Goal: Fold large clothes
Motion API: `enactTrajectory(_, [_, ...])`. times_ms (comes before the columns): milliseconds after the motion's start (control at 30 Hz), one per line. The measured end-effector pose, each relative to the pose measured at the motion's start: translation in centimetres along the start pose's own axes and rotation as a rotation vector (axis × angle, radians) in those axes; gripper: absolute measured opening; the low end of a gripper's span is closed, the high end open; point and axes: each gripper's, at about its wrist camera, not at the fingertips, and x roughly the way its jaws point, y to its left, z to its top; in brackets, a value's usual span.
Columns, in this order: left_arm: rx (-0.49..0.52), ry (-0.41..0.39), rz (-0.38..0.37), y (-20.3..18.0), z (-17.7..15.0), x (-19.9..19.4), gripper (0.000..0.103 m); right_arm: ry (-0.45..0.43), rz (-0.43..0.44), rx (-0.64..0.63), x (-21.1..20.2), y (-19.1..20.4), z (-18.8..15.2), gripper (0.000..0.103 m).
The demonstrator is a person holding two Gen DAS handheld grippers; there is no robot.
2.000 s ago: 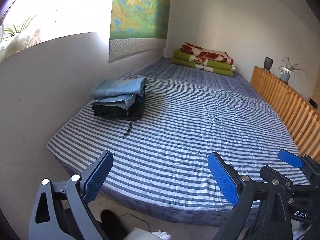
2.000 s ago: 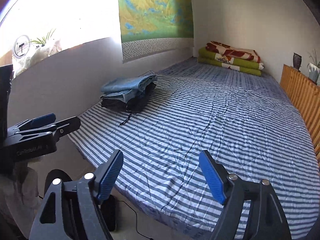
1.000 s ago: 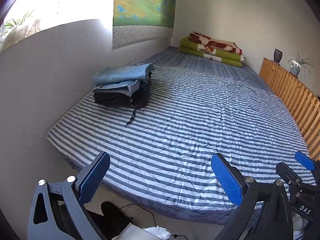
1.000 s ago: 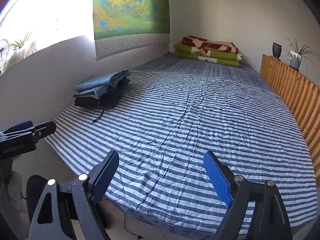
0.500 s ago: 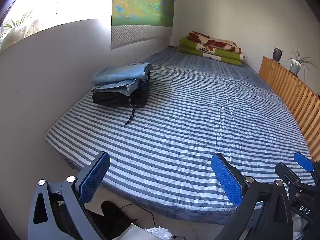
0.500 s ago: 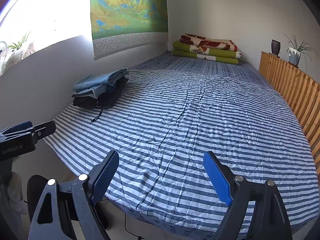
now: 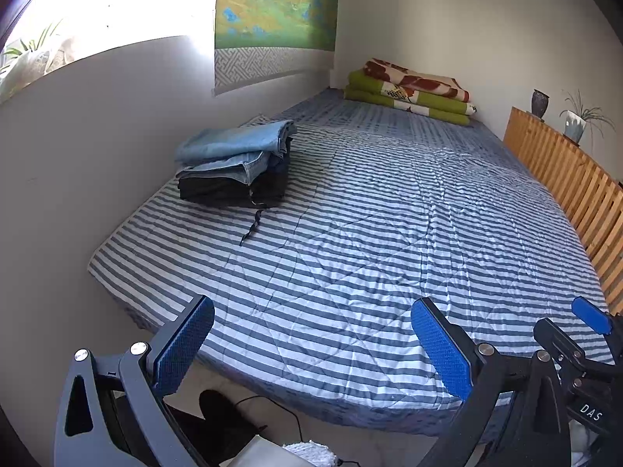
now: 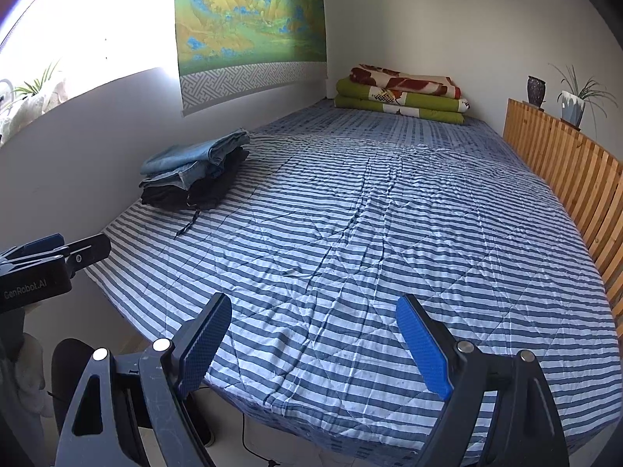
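Folded stack of jeans [image 7: 237, 163] sits by the wall on the striped bed [image 7: 370, 241], no unfolded garment visible; left gripper [image 7: 311, 342] and right gripper [image 8: 311, 342] both gape empty.

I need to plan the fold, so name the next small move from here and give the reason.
Probably reach the left gripper toward the stack of folded jeans by the wall. Both it and the right gripper hang over the near edge of the striped bed with jaws wide and nothing between them, and no unfolded garment lies on it.
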Motion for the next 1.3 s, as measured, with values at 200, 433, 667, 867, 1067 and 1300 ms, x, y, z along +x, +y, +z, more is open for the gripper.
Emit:
enactTrajectory(200, [0.0,0.003,-0.001,-0.1,-0.07,0.08,0.103,0.002,-0.001,0.002,0.0,-0.06,-0.14,0.084])
enactTrajectory(433, [-0.001,0.008,-0.005,-0.21,-0.23,0.3,0.103,0.007,-0.006,0.002,0.27,-0.13,-0.29,0.084])
enactTrajectory(667, [0.001,0.014,-0.002,-0.14,-0.13,0.54,0.103,0.014,-0.005,0.014,0.38,-0.03,-0.47,0.084])
enactTrajectory(867, [-0.016,0.012,0.005,0.48,0.05,0.72,0.103,0.013,-0.009,0.012,0.32,0.09,-0.48,0.084])
enactTrajectory(1067, [-0.01,0.012,0.005,0.44,0.06,0.81,0.103,0.014,-0.012,0.021,0.31,0.08,-0.5,0.084])
enactTrajectory(1300, [-0.011,0.021,0.002,0.19,-0.12,0.99,0.103,0.019,-0.009,0.021,0.46,0.1,-0.48,0.084])
